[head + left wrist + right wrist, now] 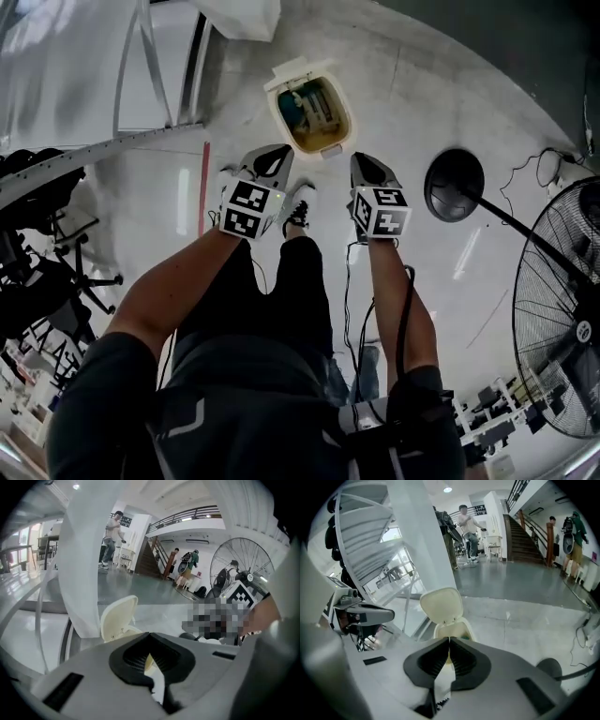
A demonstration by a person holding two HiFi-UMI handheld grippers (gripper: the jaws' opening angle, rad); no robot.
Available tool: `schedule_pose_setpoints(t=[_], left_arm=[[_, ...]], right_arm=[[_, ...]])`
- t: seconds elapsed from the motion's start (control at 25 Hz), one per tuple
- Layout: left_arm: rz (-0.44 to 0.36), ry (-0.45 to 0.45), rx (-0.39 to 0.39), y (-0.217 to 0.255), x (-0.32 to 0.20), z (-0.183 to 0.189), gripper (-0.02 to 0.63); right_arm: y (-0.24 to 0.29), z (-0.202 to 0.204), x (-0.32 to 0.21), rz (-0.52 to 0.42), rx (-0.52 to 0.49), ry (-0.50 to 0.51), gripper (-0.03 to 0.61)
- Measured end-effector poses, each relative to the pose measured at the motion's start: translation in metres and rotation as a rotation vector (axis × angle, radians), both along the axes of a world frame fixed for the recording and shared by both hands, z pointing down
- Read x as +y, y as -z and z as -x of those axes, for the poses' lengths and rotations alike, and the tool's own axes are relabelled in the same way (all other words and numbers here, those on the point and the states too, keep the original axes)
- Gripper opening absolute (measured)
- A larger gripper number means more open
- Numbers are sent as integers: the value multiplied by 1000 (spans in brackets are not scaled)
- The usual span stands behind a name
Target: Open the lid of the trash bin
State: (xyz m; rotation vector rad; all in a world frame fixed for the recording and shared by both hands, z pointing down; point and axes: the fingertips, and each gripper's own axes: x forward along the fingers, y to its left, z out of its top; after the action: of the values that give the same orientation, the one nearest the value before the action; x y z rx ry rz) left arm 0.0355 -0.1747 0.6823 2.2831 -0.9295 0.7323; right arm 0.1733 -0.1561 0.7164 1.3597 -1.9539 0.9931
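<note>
A cream trash bin stands on the floor just ahead of me. Its lid is swung up and back, and rubbish shows inside. My left gripper hangs short of the bin's near-left rim, jaws together and empty. My right gripper is just off the near-right rim, also shut on nothing. In the left gripper view the raised lid rises above the shut left gripper. The right gripper view has the upright lid and the bin's mouth straight beyond the shut right gripper.
A standing fan with a black round base and its cable lies to the right. A white pillar rises behind the bin, with stair framing at the left. My shoe is under the grippers. Several people stand far off.
</note>
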Motion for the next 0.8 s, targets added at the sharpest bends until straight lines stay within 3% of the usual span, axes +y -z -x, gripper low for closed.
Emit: schedule_pose_setpoints(t=[0.36, 0.56, 0.8], left_arm=[[-84, -3, 75, 108, -15, 32, 8], [-112, -39, 154, 178, -14, 47, 8], [-191, -33, 226, 260, -23, 66, 8]], right_arm=[[121, 11, -8, -160, 10, -45, 29], [187, 13, 1, -233, -8, -104, 28], [274, 22, 10, -345, -32, -107, 29]])
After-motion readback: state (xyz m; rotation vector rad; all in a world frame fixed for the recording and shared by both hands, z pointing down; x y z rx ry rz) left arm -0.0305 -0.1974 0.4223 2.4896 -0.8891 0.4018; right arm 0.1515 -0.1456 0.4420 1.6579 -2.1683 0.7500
